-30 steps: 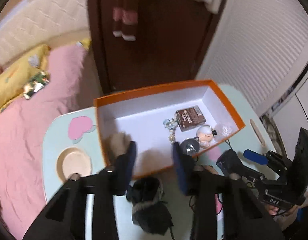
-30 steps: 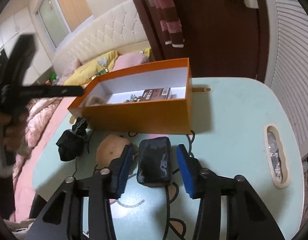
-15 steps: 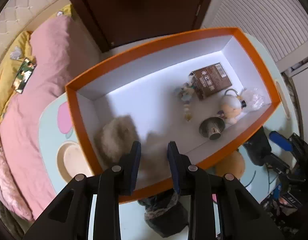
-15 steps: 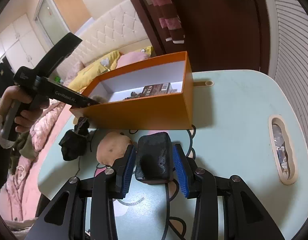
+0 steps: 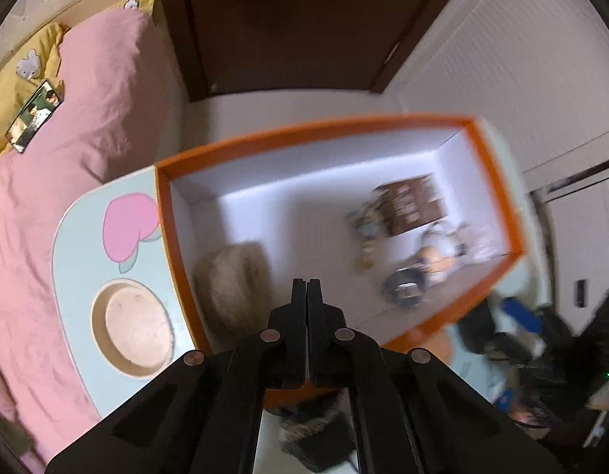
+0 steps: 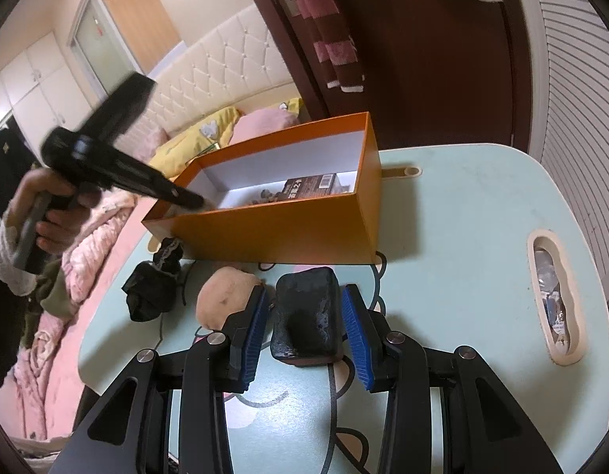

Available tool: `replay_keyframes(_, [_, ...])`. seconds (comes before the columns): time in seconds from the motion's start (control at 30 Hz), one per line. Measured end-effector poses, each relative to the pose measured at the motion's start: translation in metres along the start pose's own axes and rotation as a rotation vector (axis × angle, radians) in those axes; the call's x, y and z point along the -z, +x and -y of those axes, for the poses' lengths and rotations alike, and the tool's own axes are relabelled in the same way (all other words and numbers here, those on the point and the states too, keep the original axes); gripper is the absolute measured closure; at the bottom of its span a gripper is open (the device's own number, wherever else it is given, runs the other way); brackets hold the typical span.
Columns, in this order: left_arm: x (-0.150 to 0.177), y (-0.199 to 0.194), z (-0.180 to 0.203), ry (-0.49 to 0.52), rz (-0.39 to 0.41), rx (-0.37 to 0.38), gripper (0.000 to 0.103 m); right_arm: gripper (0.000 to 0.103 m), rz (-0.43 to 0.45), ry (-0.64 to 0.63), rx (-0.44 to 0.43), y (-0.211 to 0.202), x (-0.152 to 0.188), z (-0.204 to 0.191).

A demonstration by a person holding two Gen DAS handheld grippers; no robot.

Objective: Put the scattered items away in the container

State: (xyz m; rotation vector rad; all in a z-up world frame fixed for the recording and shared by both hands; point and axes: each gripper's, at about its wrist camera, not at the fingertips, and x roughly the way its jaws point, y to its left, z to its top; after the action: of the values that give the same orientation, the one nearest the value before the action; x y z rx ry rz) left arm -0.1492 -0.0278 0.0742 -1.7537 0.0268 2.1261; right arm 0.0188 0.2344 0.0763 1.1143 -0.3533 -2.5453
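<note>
The orange box (image 5: 162,213) stands on the pale blue table. It holds a fluffy beige item (image 5: 233,280), a brown packet (image 5: 411,205), a small doll (image 5: 438,252) and a dark round piece (image 5: 407,292). My left gripper (image 5: 307,288) hangs over the box's near left part, jaws shut with nothing between them; its tip (image 6: 194,201) dips past the box rim. In front of the box, my right gripper (image 6: 304,316) is shut on a black case (image 6: 306,308) that rests on the table. A tan plush ball (image 6: 221,300) lies just left of it, and a black fuzzy bundle (image 6: 154,288) further left.
A black cable (image 6: 336,391) runs over the table under my right gripper. The table has a round recess (image 5: 132,328) at its left end and a slot (image 6: 557,308) with small bits at its right. Pink bedding (image 5: 47,197) borders the left edge; a dark door stands behind.
My left gripper swung over the box, tilted downward and closed its jaws fully on nothing; the fluffy beige item lies in the box. My right pads drew in against the black case.
</note>
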Motion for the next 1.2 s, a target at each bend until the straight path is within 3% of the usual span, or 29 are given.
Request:
replay_keyframes(0.2, [0.013,-0.056,0.007,-0.012,0.165,0.092,0.103,0.065,-0.008,-0.006,0.003,0.001,0.000,-0.003])
replay_keyframes(0.3, [0.036,-0.069,0.006,-0.022,0.221,0.134,0.103,0.065,-0.002,-0.015,0.003,-0.001,0.000,-0.007])
replay_keyframes(0.6, [0.111,-0.014,-0.041,-0.227,0.310,0.139,0.103,0.065,0.008,-0.064,0.000,-0.005,-0.009,-0.023])
replay_keyframes(0.77, [0.130,0.002,-0.032,-0.225,0.381,0.200,0.103,0.065,0.006,-0.094,0.004,-0.003,-0.016,-0.036])
replay_keyframes(0.9, [0.136,0.009,-0.024,-0.210,0.390,0.279,0.103,0.065,0.014,-0.121,0.015,-0.003,-0.024,-0.044])
replay_keyframes(1.2, [0.159,0.005,-0.046,-0.289,0.493,0.264,0.098,0.065,0.024,-0.167,-0.022,0.010,-0.070,-0.077])
